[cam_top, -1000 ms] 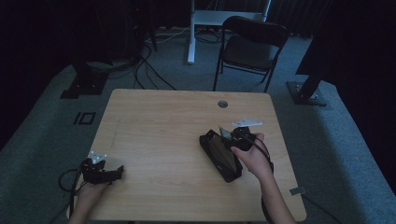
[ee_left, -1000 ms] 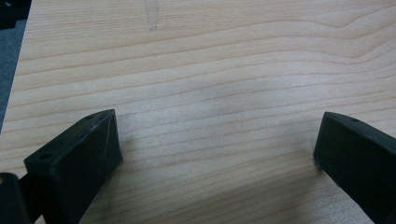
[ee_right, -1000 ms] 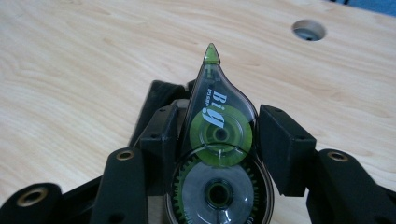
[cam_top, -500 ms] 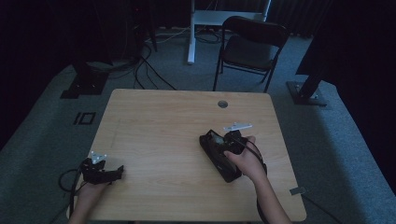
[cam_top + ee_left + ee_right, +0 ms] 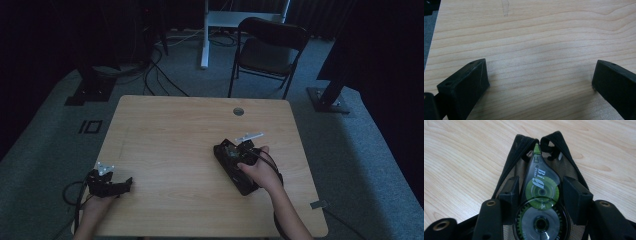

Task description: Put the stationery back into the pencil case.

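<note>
A black zip pouch point(image 5: 240, 175) lies open on the right half of the wooden table point(image 5: 175, 140). My right gripper point(image 5: 234, 154) hovers low over its far end, shut on a green and clear correction tape roller point(image 5: 540, 192). In the right gripper view the roller's green tip points into the open mouth of the pouch point(image 5: 509, 167), and my right gripper point(image 5: 541, 183) clamps the roller's body from both sides. My left gripper point(image 5: 126, 184) rests at the table's front left corner. Its jaws stand wide apart over bare wood, so my left gripper point(image 5: 540, 67) is open with nothing in it.
A round cable hole point(image 5: 238, 111) sits near the table's far edge. Behind the table stand a black folding chair point(image 5: 272, 47) and a white desk leg point(image 5: 204, 37). Cables cross the carpet at back left point(image 5: 160, 75). A stand base point(image 5: 327, 97) is at right.
My right hand has come down and a little to the left with the roller, closer onto the pouch. The left gripper has stayed where it was.
</note>
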Demonstrator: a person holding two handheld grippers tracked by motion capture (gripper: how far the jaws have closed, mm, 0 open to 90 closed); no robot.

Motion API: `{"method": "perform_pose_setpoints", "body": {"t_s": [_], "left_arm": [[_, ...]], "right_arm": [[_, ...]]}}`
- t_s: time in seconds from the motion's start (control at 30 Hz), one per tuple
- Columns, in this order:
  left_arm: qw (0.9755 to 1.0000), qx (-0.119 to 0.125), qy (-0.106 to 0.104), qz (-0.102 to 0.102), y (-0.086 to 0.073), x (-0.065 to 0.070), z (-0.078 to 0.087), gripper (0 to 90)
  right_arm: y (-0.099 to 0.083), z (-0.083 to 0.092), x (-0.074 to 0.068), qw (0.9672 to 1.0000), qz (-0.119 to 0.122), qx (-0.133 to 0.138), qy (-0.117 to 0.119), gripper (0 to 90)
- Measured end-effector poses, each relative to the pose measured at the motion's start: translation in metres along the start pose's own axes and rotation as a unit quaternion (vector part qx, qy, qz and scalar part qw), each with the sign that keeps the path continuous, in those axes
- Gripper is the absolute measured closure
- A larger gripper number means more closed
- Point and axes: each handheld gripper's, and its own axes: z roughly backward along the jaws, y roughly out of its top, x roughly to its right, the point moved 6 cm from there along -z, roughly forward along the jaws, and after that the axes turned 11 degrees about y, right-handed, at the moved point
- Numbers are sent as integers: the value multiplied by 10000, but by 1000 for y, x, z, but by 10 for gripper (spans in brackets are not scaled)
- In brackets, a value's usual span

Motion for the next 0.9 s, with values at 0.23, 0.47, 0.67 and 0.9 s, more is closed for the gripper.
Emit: {"method": "perform_pose_setpoints", "body": {"t_s": [0.23,0.47,0.67,0.9], "left_arm": [[10000,0,0,1,0,0,0,7],[10000,0,0,-1,0,0,0,7],[10000,0,0,0,0,0,0,7],[10000,0,-1,0,0,0,0,7]], "right_arm": [[2,-5,8,9998,-52,-168,-45,490],[1,-13,9,9991,9,-417,-24,490],[4,-16,10,9982,60,-587,-42,490],[5,-21,13,9977,24,-669,-50,490]]}}
